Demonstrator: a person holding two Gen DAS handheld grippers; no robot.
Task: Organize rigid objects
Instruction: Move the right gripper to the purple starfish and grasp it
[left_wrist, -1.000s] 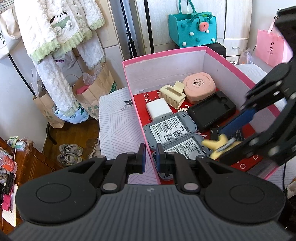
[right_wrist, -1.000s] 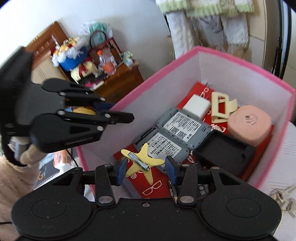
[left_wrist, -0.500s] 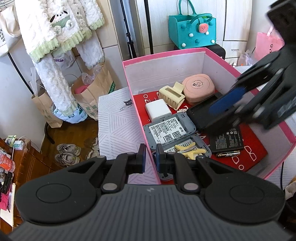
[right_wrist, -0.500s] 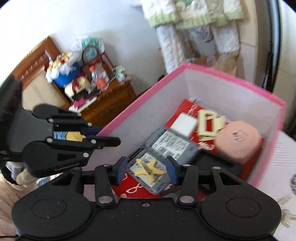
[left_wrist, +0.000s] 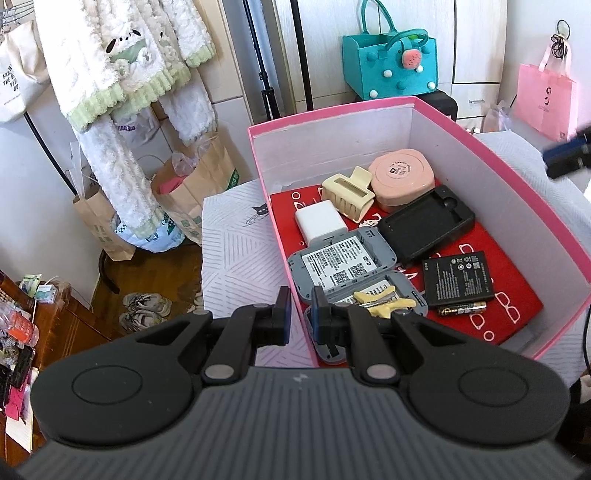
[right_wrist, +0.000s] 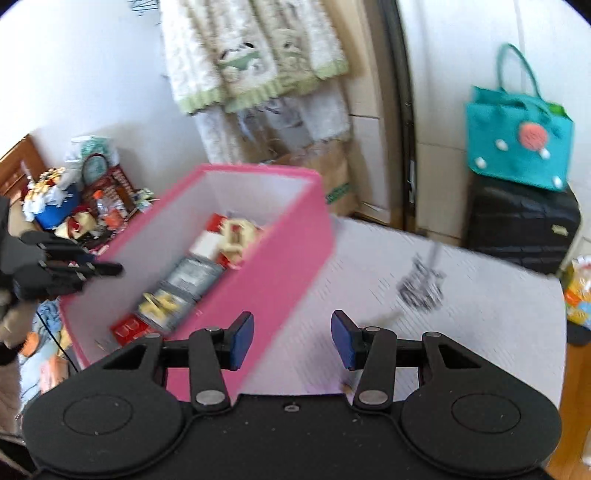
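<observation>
1. left wrist view: left gripper (left_wrist: 299, 314) straddles the near-left wall of the pink cardboard box (left_wrist: 498, 155); its fingers (left_wrist: 282, 308) sit close together, clamped on that wall. inside the box lie a yellow star-shaped hair clip (left_wrist: 376, 299) atop a grey router, a cream claw clip (left_wrist: 347, 192), a white charger (left_wrist: 319, 223), a black battery (left_wrist: 458, 277).
2. right wrist view: right gripper (right_wrist: 292, 338) hangs over the white patterned counter (right_wrist: 480, 314), just outside the box's right wall, fingers (right_wrist: 242, 338) wide apart, holding nothing. blurred bunch of keys (right_wrist: 421, 284) lies ahead on the counter.
</observation>
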